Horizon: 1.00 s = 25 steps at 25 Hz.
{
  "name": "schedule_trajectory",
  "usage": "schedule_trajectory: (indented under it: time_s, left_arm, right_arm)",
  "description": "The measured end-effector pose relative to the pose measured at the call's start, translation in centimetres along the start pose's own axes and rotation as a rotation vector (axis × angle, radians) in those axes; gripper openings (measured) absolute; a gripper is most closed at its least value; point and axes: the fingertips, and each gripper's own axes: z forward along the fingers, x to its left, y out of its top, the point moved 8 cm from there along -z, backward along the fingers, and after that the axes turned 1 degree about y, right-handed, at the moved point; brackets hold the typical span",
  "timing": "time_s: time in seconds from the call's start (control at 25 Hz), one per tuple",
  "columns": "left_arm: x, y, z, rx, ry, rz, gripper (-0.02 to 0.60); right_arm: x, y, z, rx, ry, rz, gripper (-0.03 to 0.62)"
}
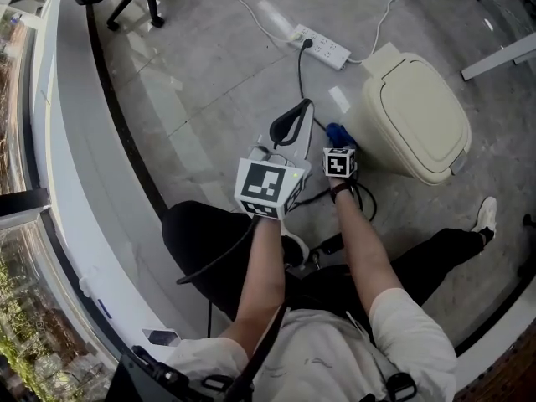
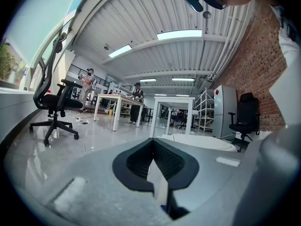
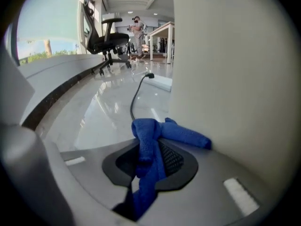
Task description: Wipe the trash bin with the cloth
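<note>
Cloth, blue and the only one, is pinched between the right gripper's jaws. Its free end touches the side wall of the one cream bin, which stands lid down on the floor. Left gripper, just beside the right, has its jaws closed together on nothing. Bare floor lies left of the bin, and one power strip sits near behind it.
</note>
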Motion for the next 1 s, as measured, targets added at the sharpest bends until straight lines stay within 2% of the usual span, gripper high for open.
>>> schedule_trajectory:
  time_s: [0.08, 0.2, 0.28, 0.36, 0.44, 0.52, 0.6, 0.64, 0.84, 1.0]
  left_arm:
    - [0.0, 0.4, -0.5, -0.016, 0.013, -0.005, 0.0]
    - [-0.3, 1.8, -1.3, -0.052, 0.024, 0.001, 0.0]
    - [-0.5, 2.8, -2.1, -0.082, 0.033, -0.005, 0.0]
    - [-0.9, 3.5, -2.8, -0.107, 0.032, -0.018, 0.0]
    - [-1.3, 3.8, -3.4, -0.119, 0.026, -0.024, 0.0]
    - [-1.7, 3.8, -3.8, -0.119, 0.02, -0.022, 0.0]
    - [-2.2, 3.6, -3.8, -0.116, 0.009, -0.025, 0.0]
    - [-2.4, 3.4, -3.6, -0.112, 0.004, -0.028, 0.0]
    - [-2.1, 2.2, -3.2, -0.087, 0.007, -0.043, 0.0]
    - [-1.4, 1.6, -2.9, -0.06, 0.019, -0.041, 0.0]
  right_arm:
    - [1.4, 1.9, -4.4, -0.115, 0.036, -0.022, 0.072]
    - [3.2, 6.8, -14.1, -0.378, 0.056, -0.138, 0.072]
    - [3.1, 10.5, -20.9, -0.557, 0.035, -0.151, 0.072]
    - [2.6, 13.9, -27.0, -0.719, -0.01, -0.151, 0.072]
    - [2.4, 16.5, -31.9, -0.85, -0.085, -0.199, 0.072]
    - [2.4, 18.4, -35.0, -0.917, -0.238, -0.32, 0.072]
    - [2.2, 18.8, -35.2, -0.898, -0.374, -0.413, 0.072]
    - [2.0, 18.5, -34.1, -0.866, -0.391, -0.428, 0.072]
    - [2.8, 13.2, -24.6, -0.673, -0.286, -0.379, 0.072]
    - [1.3, 7.5, -15.9, -0.495, -0.236, -0.258, 0.072]
